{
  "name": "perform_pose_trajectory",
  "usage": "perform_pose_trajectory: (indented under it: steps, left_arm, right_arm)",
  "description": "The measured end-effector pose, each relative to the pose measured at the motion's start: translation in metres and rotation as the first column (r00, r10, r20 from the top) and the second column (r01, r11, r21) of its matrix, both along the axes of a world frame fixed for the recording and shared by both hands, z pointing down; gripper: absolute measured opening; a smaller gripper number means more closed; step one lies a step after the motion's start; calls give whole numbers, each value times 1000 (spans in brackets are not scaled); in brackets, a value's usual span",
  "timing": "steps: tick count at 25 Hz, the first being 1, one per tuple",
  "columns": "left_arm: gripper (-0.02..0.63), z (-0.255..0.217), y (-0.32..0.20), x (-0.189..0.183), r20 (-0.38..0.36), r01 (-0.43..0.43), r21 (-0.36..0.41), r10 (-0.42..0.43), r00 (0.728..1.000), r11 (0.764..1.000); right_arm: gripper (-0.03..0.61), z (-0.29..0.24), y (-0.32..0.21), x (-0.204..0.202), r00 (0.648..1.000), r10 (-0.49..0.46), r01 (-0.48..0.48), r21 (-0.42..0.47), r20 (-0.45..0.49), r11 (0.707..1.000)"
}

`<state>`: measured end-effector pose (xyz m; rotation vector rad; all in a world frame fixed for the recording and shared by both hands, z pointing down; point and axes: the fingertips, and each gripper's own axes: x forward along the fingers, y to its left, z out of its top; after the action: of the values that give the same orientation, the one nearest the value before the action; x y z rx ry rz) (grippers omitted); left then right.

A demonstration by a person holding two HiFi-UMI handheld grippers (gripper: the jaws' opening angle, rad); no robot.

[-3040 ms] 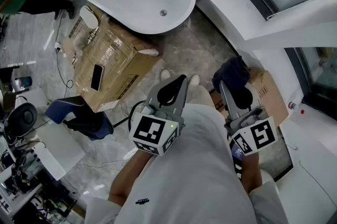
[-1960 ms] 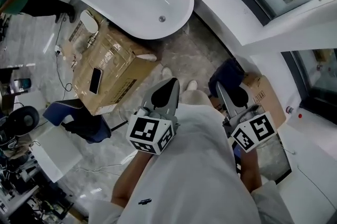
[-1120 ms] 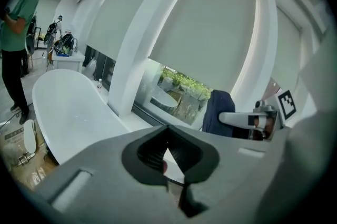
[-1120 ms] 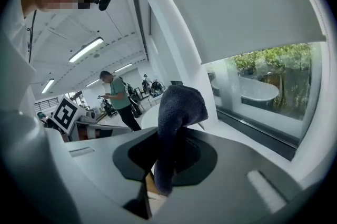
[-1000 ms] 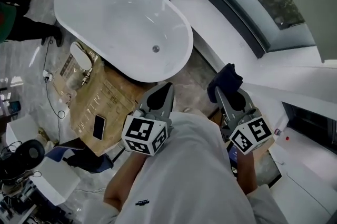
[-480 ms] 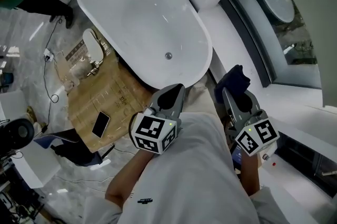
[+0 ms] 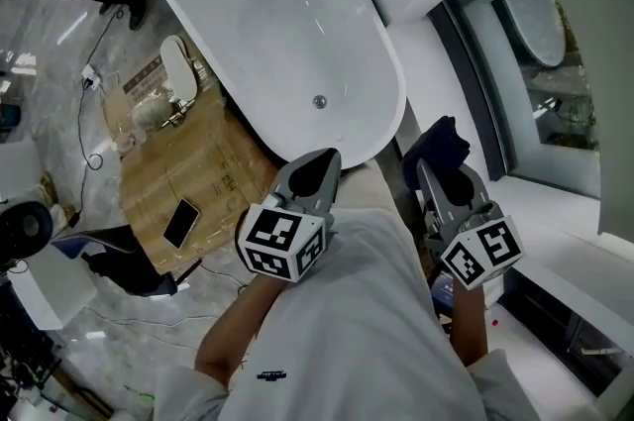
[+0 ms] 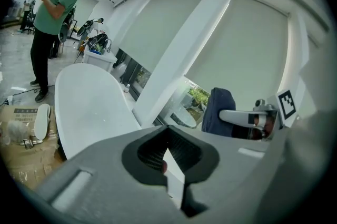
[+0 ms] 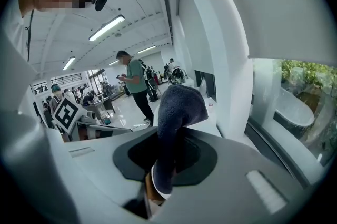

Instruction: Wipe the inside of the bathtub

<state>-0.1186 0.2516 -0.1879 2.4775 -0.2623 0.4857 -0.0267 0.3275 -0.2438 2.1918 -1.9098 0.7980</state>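
The white oval bathtub (image 7: 277, 33) lies ahead of me, with its drain (image 7: 319, 101) near the close end. It is dry and holds nothing. My left gripper (image 7: 324, 157) hangs just short of the tub's near rim, shut with nothing in it; its own view (image 8: 168, 131) shows the tub (image 8: 89, 107) beyond. My right gripper (image 7: 442, 173) is off the tub's right side, shut on a dark blue cloth (image 7: 434, 142). The cloth (image 9: 178, 107) stands up from between its jaws and hides the fingertips.
A cardboard box (image 7: 198, 173) with a phone (image 7: 179, 222) on it sits left of the tub, with a white fixture (image 7: 178, 80) on its far end. A white ledge and a window (image 7: 466, 52) run along the right. A person in green (image 8: 50, 17) stands beyond the tub. Cables lie on the floor at left.
The view has closed in on the tub, and both grippers now sit by its near end instead of back over the floor. The right gripper has kept the cloth throughout.
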Motion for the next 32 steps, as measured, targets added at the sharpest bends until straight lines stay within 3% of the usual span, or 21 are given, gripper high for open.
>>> perform_pose_trajectory:
  steps: [7, 11, 22, 32]
  left_arm:
    - [-2, 18, -6, 36, 29, -13, -27, 14, 999, 1000]
    - [-2, 24, -9, 57, 55, -28, -31, 30, 998, 999]
    - [-2, 72, -24, 99, 152, -9, -77, 21, 988, 997]
    - [-2, 114, -46, 156, 210, 48, -119, -23, 977, 992]
  right_arm:
    - [52, 15, 0, 40, 1000, 16, -16, -37, -13, 999]
    - [52, 25, -9, 61, 999, 3, -1, -55, 44, 998]
    - [52, 98, -46, 102, 986, -72, 95, -155, 151, 983]
    - [52, 149, -77, 163, 975, -134, 168, -195, 179, 966]
